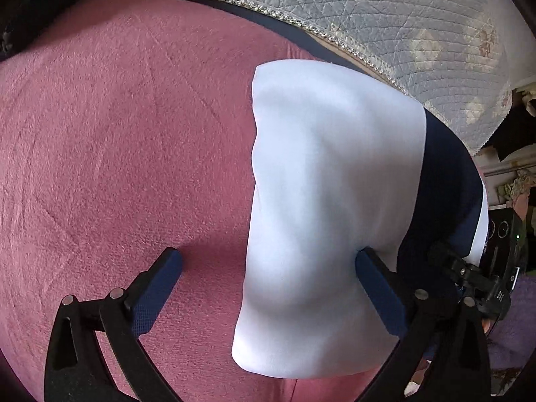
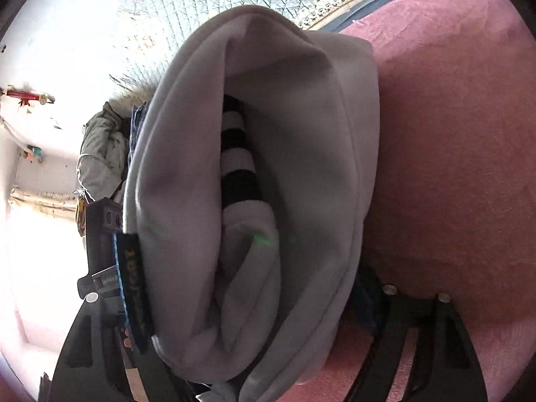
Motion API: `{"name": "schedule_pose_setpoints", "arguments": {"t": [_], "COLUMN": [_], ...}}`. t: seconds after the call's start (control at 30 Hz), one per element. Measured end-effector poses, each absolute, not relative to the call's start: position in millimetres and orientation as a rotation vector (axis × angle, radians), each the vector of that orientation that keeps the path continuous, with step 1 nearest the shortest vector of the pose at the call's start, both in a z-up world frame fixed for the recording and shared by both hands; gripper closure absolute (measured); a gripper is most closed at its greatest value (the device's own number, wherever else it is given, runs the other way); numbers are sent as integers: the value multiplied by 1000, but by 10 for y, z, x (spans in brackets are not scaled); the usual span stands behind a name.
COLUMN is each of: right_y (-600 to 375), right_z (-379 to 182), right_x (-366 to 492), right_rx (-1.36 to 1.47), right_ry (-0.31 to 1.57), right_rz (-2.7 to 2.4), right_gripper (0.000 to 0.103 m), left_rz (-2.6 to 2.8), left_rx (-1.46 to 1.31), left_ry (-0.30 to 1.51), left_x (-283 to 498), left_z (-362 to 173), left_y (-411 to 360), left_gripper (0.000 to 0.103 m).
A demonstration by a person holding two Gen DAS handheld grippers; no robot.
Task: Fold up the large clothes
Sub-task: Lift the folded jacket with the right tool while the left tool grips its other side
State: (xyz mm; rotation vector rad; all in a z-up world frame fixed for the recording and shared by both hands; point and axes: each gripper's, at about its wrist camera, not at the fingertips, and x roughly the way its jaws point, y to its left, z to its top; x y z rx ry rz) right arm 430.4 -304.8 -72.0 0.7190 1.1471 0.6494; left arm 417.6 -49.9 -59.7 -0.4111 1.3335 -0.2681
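Through my left wrist camera, the garment [image 1: 321, 207] shows as a smooth white panel with a navy band down its right side, folded into a tall bundle. It lies on the pink blanket [image 1: 117, 150] toward that blanket's right edge, its far end close to the braided border of the quilted grey-blue coverlet [image 1: 385, 10] beyond. The white cloth is soft and lightly rippled, with rounded corners at the near end. My left gripper [image 1: 268, 264] has its jaws spread wide and holds nothing: the left finger rests over bare pink blanket, and the right finger [image 1: 378, 288] sits against the white panel, so the garment's left edge falls between them. At the right rim of the view my other gripper's black body [image 1: 469, 274] shows beside the navy band.

Through my right wrist camera, the garment [image 2: 301, 167] fills the middle as thick, pale grey-white fleece rolled into layered folds, with a black-and-white striped ribbed piece [image 2: 239, 154] tucked in the hollow. A dark label with yellow print [image 2: 134, 284] hangs at its left edge. The bundle rises from between my fingers and reaches toward the quilted coverlet [image 2: 201, 0] at the far edge, with the pink blanket [image 2: 452, 134] on the right. My right gripper [image 2: 254, 361] points along this fold; cloth covers the fingertips, so I cannot tell whether the jaws are clenched on it. A heap of grey clothing [image 2: 100, 147] lies to the left against a white wall.
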Motion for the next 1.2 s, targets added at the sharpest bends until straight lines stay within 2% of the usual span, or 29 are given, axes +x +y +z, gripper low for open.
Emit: {"name": "schedule_pose_setpoints", "arguments": {"t": [0.07,0.17,0.2,0.27,0.33,0.4,0.57,0.63,0.7,0.9,0.93,0.97,1.0,1.1,1.2], "right_y": [-2967,-2872,-2867,-2884,-2911,-2920,-2957,-2985,-3003,-3173,-3200,-3225,-3238,-3282,-3232], "right_z": [-656,-588,-581,-601,-618,-615,-636,-691,-764,-921,-935,-951,-958,-964,-971], "right_x": [4257,4244,4245,4262,4279,4289,4342,4344,4327,4308,4311,4307,4313,4325,4323], "right_rx": [689,649,651,677,691,696,700,708,721,753,758,757,751,761,786], "right_ry": [1137,1136,1137,1142,1143,1145,1147,1147,1146,1142,1141,1140,1140,1132,1125], "right_rz": [613,589,589,600,610,615,621,625,632,663,671,678,690,714,752], "right_gripper": [21,21,21,22,22,22,21,21,21,22,22,24,25,28,29], "left_rz": [-294,-361,-370,-364,-343,-328,-334,-336,-352,-368,-381,-430,-486,-424,-443], "left_rx": [-414,-475,-489,-475,-468,-500,-544,-559,-598,-598,-590,-605,-655,-551,-679], "left_ry": [1335,1364,1369,1364,1362,1377,1382,1380,1369,1354,1345,1324,1322,1281,1320], "left_x": [4151,4138,4140,4144,4142,4147,4164,4168,4174,4204,4213,4203,4161,4023,3985], "left_z": [-589,-565,-552,-538,-532,-595,-645,-666,-714,-733,-722,-695,-681,-544,-596], "left_y": [-462,-385,-380,-423,-439,-392,-360,-347,-314,-339,-356,-371,-356,-459,-274], "left_gripper": [8,29,31,30,24,14,13,11,4,2,6,38,48,50,54]}}
